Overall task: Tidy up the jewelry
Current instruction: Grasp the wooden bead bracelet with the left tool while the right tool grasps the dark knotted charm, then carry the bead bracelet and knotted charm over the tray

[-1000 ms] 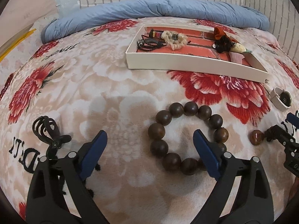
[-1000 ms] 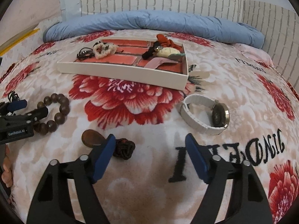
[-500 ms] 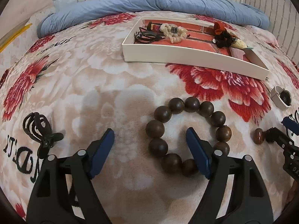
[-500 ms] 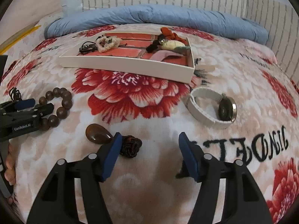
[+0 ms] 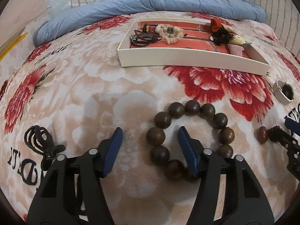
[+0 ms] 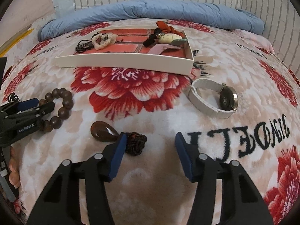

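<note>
A dark wooden bead bracelet (image 5: 189, 110) lies on the floral blanket. My left gripper (image 5: 150, 136) is open, its fingers straddling the bracelet's left side, one finger inside the ring. A brown teardrop pendant (image 6: 102, 132) with a dark knotted cord (image 6: 136, 143) lies by my right gripper (image 6: 150, 144), which is open, the cord just inside its left finger. A white-strap watch (image 6: 213, 101) lies to the right. The white tray (image 5: 187, 61) with a red bottom holds hair ties and a scrunchie.
A black hair claw (image 5: 40, 141) lies left of the left gripper. A blue rolled quilt (image 5: 150, 3) runs along the back by a white brick wall. The left gripper shows in the right wrist view (image 6: 28, 110).
The left gripper has moved forward and its fingers have narrowed around the bracelet's left beads. The right gripper has moved toward the pendant's cord and narrowed a little.
</note>
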`<control>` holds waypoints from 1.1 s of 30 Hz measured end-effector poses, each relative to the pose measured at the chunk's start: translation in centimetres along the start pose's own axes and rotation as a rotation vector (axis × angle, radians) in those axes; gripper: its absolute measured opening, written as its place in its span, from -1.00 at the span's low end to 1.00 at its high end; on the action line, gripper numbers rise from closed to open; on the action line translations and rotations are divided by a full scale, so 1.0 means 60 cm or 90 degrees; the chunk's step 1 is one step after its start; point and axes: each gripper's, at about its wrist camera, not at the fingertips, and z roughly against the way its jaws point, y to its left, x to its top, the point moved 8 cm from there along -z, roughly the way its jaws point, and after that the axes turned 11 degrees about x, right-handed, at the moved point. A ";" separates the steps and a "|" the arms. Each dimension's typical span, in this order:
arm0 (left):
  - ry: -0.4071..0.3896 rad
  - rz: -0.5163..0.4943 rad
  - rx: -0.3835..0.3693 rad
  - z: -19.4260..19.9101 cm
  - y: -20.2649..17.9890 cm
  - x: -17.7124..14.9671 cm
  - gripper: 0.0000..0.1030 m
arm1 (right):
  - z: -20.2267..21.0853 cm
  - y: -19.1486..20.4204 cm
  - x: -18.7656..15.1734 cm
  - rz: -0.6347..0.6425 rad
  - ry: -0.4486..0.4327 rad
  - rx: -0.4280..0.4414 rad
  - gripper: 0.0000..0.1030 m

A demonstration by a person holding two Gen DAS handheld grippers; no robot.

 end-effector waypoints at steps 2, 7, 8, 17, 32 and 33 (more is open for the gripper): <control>-0.001 -0.002 -0.007 0.001 -0.002 -0.001 0.02 | -0.002 0.004 0.000 0.002 0.002 0.004 -0.14; 0.001 0.007 -0.024 0.001 0.001 -0.002 -0.14 | -0.007 0.022 0.003 0.011 0.003 0.014 -0.54; 0.002 0.009 -0.029 0.001 0.003 -0.002 -0.17 | -0.008 0.024 0.003 0.012 0.002 0.013 -0.56; -0.001 0.013 -0.048 0.003 0.007 -0.002 -0.59 | 0.006 0.019 0.012 -0.003 -0.028 0.030 -0.63; -0.023 0.019 -0.049 0.019 0.007 0.005 -0.65 | 0.036 0.019 0.054 0.050 -0.087 0.019 -0.64; -0.028 0.020 -0.050 0.024 0.008 0.008 -0.65 | 0.040 0.020 0.059 0.051 -0.092 0.023 -0.64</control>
